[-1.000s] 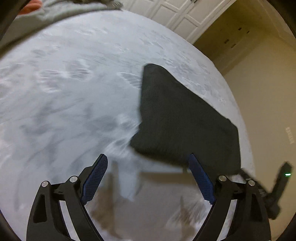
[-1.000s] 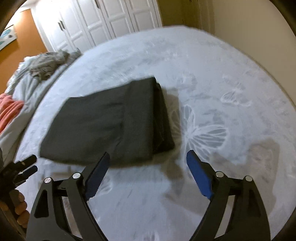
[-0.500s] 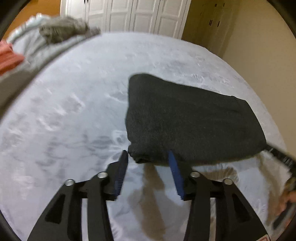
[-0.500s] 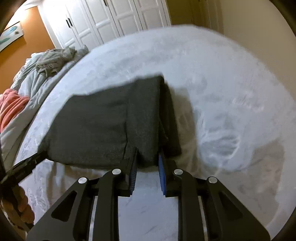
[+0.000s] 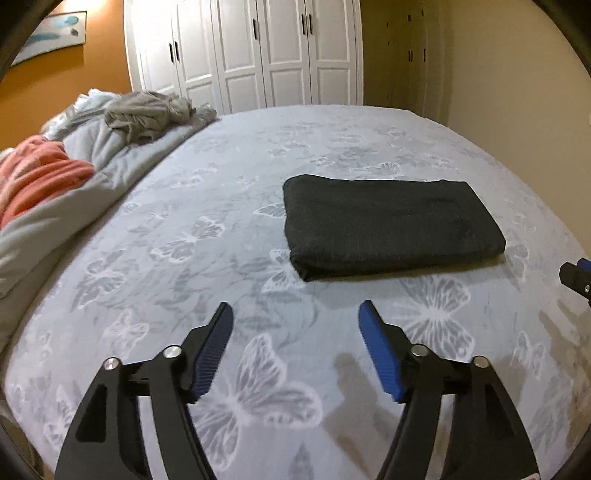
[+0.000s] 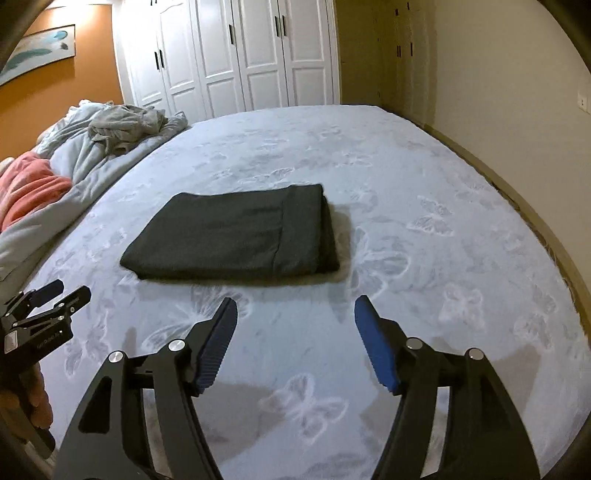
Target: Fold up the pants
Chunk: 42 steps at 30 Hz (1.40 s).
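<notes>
The dark pants lie folded into a flat, neat rectangle on the bed, resting on a pale grey cover printed with white butterflies. From the left wrist view the left gripper hangs above the cover on the near side of the bundle, its two blue-padded fingers spread wide apart with nothing between them, and clear of the cloth. From the right wrist view the right gripper is likewise released, fingers wide, empty, poised over the cover just short of the near edge of the pants. In that view the thick stacked edge of the bundle faces right, with several layers showing, and a seam line runs across the top layer. The left gripper also shows at the left border of the right wrist view, held in a hand, beside the near left corner of the bundle. At the far left of the bed lie a rumpled grey blanket, a crumpled grey garment on top of it, and an orange-pink cloth. White closet doors stand beyond the bed, with an orange wall to their left bearing a framed picture
</notes>
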Motion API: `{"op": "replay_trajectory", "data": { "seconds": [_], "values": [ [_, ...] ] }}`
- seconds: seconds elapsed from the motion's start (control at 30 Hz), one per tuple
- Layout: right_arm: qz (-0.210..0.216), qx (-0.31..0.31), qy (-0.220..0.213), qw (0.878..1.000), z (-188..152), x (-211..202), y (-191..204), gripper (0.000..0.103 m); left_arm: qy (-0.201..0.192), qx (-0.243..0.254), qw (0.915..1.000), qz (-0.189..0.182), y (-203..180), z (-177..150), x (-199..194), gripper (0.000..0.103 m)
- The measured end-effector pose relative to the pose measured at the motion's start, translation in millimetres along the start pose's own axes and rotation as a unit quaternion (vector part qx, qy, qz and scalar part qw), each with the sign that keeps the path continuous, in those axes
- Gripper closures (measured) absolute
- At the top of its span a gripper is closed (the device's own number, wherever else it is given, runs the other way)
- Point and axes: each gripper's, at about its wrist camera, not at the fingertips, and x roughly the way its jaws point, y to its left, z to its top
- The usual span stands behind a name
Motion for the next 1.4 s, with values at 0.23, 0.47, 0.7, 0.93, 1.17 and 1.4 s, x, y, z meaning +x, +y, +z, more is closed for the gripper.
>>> {"op": "replay_trajectory", "data": {
  "seconds": [0.23,0.47,0.7,0.93,1.17,1.4],
  "values": [
    [-0.047,-0.004,-0.024,0.999,-37,22,-3,0.015,-0.034,-0.033,0.9986,-0.022,7,-32,4,0.016],
    [-0.050,0.012,0.011,0.999,-58,50,-16,0.015,-0.016,-0.043,0.9984,-0.034,7,-50,34,0.016],
    [-0.092,-0.021,0.025,0.995,-61,59,-1,0.015,-0.005,-0.021,0.9998,0.002,-5,-52,41,0.017],
    [-0.103,-0.039,0.003,0.994,-65,50,6,0.012,-0.018,-0.038,0.9990,0.019,2,-53,36,0.017],
    [-0.104,-0.035,-0.004,0.994,-63,49,5,0.010,-0.022,-0.037,0.9988,0.025,3,-52,36,0.017],
    [-0.106,-0.034,-0.003,0.994,-62,49,4,0.010,-0.027,-0.037,0.9986,0.025,2,-53,33,0.017]
  ]
}}
